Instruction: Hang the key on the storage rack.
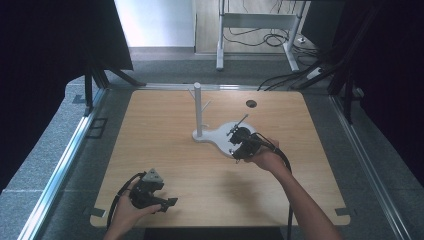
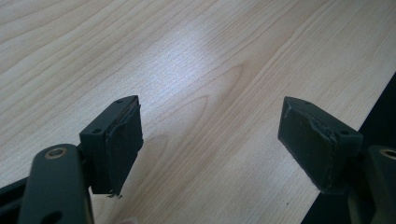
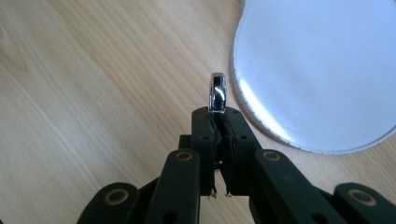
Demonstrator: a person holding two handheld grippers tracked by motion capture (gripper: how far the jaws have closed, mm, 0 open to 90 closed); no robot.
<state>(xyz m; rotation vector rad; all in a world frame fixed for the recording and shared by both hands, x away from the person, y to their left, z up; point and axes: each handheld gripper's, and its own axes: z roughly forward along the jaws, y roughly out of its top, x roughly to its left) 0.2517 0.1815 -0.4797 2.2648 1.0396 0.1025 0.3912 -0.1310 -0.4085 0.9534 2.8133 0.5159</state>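
My right tool (image 3: 217, 114) is pinched tight on a small shiny silver ring (image 3: 217, 93). The ring stands on edge, sticking up from the tips, just beside the rim of the white stand (image 3: 322, 70). My left tool (image 2: 210, 135) is wide apart, holding nothing, well away from the stand. The bench (image 1: 165, 150) is pale wood. Grey floor lies around it.

1. The table (image 1: 165, 150) was pale wood with a smooth, softly shiny grain.
2. The ring (image 3: 217, 92) was polished, mirror-bright metal.
3. The stand's base (image 3: 322, 70) looked like smooth white plastic with a slight gloss.
4. The left gripper (image 2: 210, 135) had matt black pads (image 2: 122, 140), scuffed and rough at their edges.
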